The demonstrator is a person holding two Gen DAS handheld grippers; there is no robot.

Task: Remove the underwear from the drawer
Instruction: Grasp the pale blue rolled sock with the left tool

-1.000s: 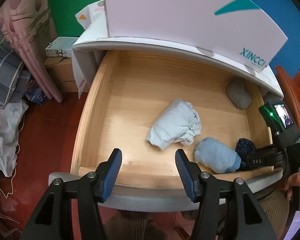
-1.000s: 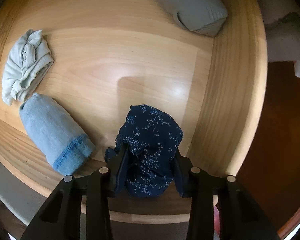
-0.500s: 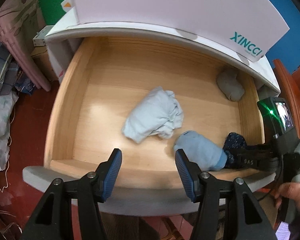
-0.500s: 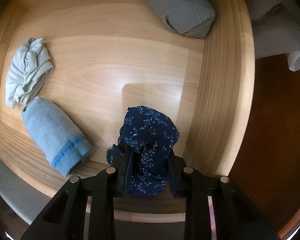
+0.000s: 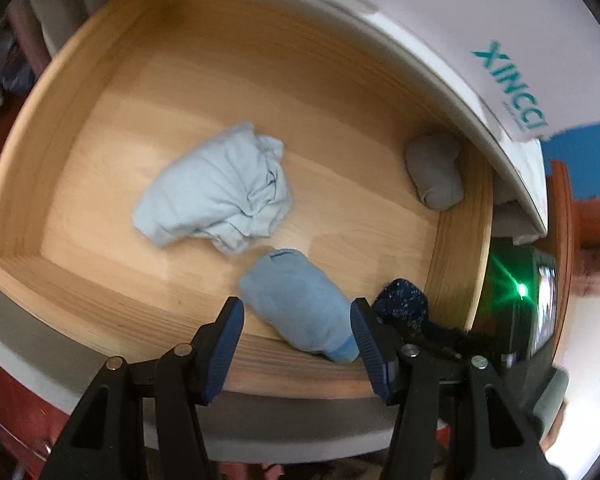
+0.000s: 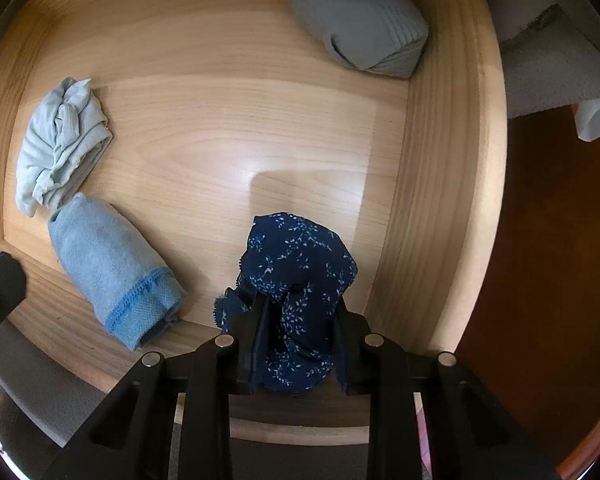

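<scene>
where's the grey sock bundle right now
The grey sock bundle lies in the drawer's far right corner, against the right wall, apart from the navy floral underwear held by the right gripper.

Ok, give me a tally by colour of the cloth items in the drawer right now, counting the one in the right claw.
Navy floral: 1, the underwear gripped in the right claw.
Light blue: 1, the rolled piece with a darker blue hem.
Pale blue-white: 1, the crumpled bundle.
Grey: 1, the rolled ribbed piece in the far right corner.
Total: 4.
</scene>
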